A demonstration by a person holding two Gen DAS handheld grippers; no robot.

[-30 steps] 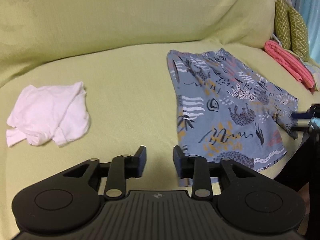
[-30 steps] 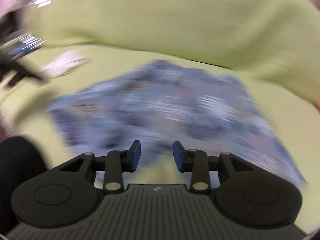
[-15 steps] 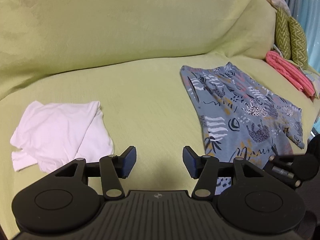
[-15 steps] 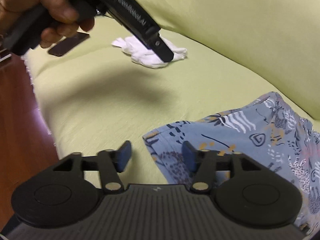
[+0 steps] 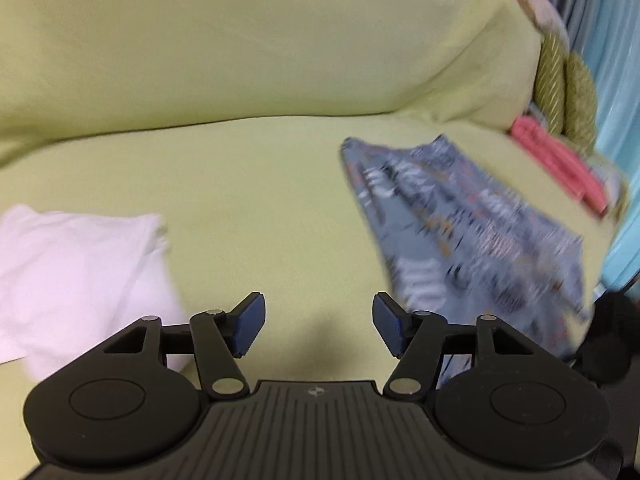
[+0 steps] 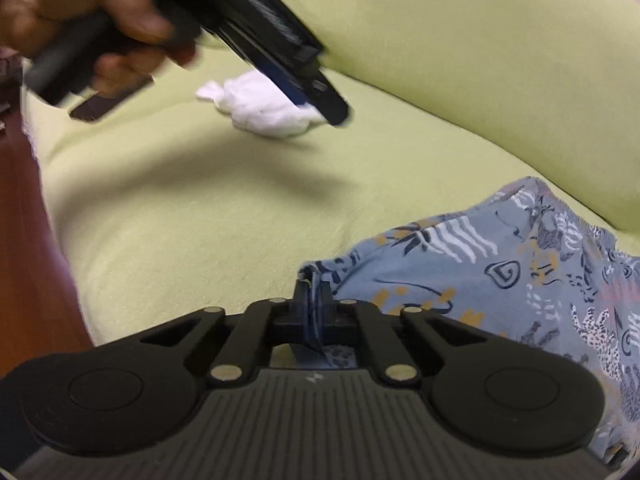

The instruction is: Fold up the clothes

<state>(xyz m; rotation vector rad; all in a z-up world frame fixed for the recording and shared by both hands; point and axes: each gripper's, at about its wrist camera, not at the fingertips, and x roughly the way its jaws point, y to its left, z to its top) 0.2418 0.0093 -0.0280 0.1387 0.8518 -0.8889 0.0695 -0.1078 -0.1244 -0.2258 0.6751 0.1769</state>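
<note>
Blue-grey patterned shorts (image 5: pixel 460 224) lie flat on the green sofa seat, right of centre in the left wrist view and at the lower right of the right wrist view (image 6: pixel 500 276). My right gripper (image 6: pixel 312 300) is shut on the near corner of the shorts. My left gripper (image 5: pixel 318 326) is open and empty above bare sofa, between the shorts and a crumpled white garment (image 5: pixel 80 272). It also shows in the right wrist view (image 6: pixel 336 114), held in a hand above the white garment (image 6: pixel 264 108).
The sofa backrest (image 5: pixel 260 48) rises behind the seat. A folded pink garment (image 5: pixel 560 160) and green patterned cushions (image 5: pixel 568 92) sit at the far right. A dark flat object (image 6: pixel 108 104) lies near the sofa's left edge, with wooden floor (image 6: pixel 24 260) beyond.
My right gripper has shut on the corner of the shorts. My left gripper has opened wider and moved over the sofa toward the white garment.
</note>
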